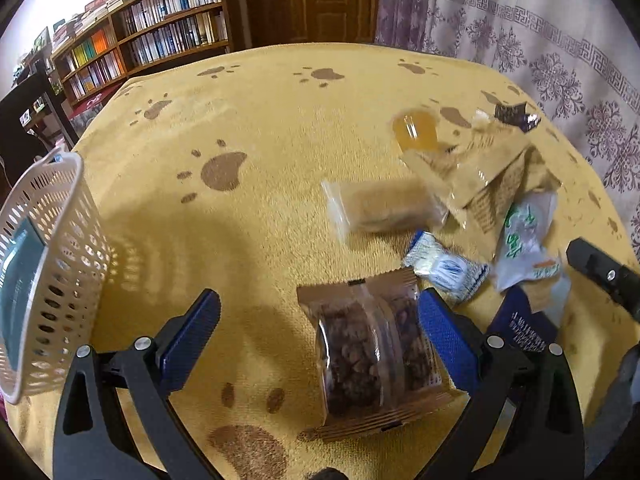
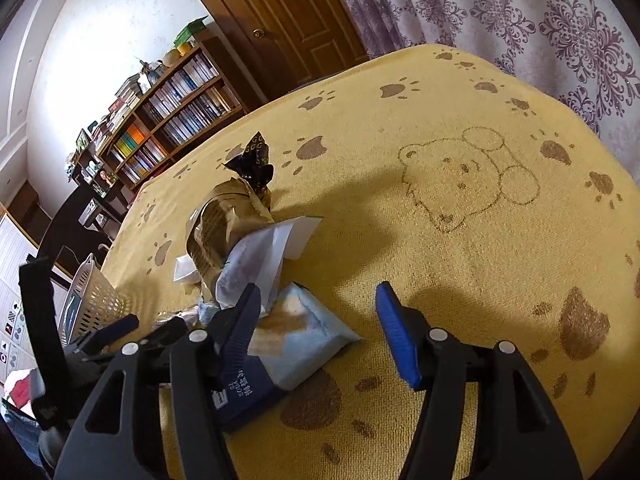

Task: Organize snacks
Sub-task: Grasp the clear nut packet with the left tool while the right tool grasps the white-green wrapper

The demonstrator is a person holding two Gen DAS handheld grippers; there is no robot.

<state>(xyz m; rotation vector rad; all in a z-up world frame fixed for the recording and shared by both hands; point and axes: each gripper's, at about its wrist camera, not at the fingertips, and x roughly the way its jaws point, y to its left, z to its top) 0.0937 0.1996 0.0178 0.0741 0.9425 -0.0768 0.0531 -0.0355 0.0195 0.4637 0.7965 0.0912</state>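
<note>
My left gripper (image 1: 318, 320) is open, low over the yellow tablecloth. A brown packet with a clear window of dark nuts (image 1: 368, 356) lies between its fingers, close against the right finger (image 1: 444, 332). A white slotted basket (image 1: 52, 256) stands to the left with a teal packet inside. My right gripper (image 2: 320, 320) is open at the pile's near end. A light blue packet (image 2: 308, 332) lies between its fingers, next to the left finger (image 2: 240, 324), which covers part of a dark blue cracker packet (image 2: 244, 396).
The snack pile holds a clear-wrapped cake (image 1: 384, 206), an orange jelly cup (image 1: 414, 130), tan packets (image 1: 480, 168), a blue-white candy (image 1: 448, 270), a white-green packet (image 1: 524, 236) and a dark wrapper (image 2: 254, 160). A bookshelf, door and curtain lie beyond the table.
</note>
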